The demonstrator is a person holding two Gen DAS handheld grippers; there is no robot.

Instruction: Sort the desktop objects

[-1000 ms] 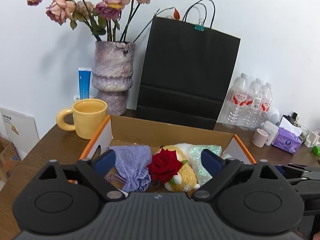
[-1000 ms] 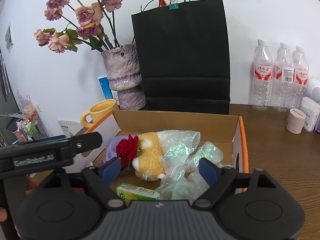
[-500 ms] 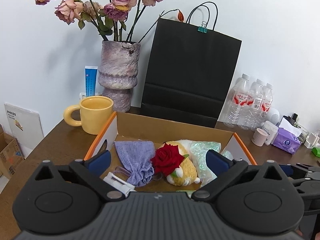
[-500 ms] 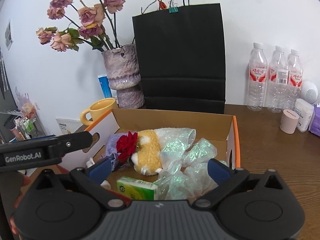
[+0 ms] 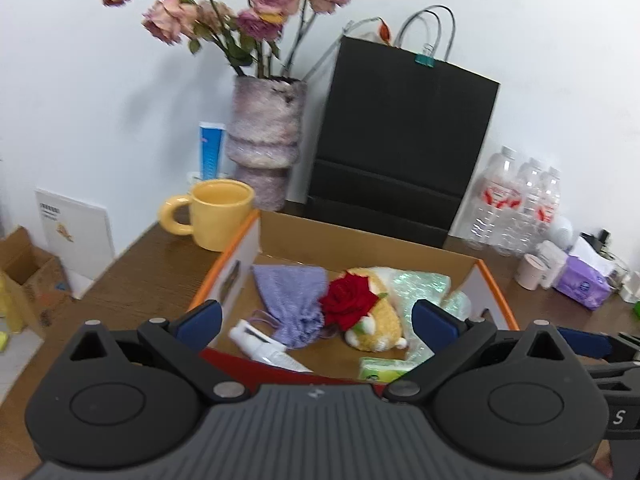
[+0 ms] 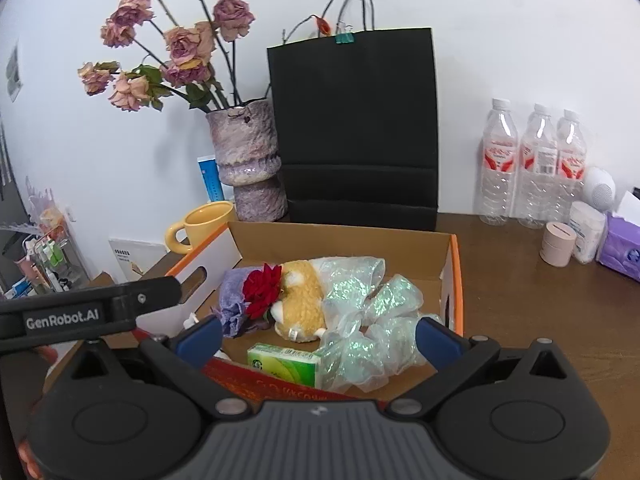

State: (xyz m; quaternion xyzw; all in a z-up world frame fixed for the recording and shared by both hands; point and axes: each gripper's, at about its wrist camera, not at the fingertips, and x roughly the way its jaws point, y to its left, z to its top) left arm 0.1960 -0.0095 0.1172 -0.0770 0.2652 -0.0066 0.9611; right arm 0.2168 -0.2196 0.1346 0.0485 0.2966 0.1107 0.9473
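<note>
An open cardboard box (image 5: 360, 240) (image 6: 344, 240) with orange edges stands on the brown desk. In it lie a purple knit pouch (image 5: 294, 296), a red rose (image 5: 348, 304) (image 6: 262, 290), a yellow plush toy (image 5: 378, 326) (image 6: 302, 300), iridescent plastic wrap (image 6: 368, 320), a green packet (image 6: 286, 362) and a white tube (image 5: 260, 342). My left gripper (image 5: 316, 322) is open and empty, held above the box's near edge. My right gripper (image 6: 318, 334) is open and empty, also at the near edge.
Behind the box stand a yellow mug (image 5: 218, 214), a vase of dried roses (image 5: 264, 148) and a black paper bag (image 5: 400, 140). Water bottles (image 6: 532, 164), a pink cylinder (image 6: 558, 244) and purple tissues (image 6: 624, 248) sit at the right. The desk's left edge is near the mug.
Both grippers have drawn back and risen from the box; more of its floor, the white tube and the green packet now show. Both stay open.
</note>
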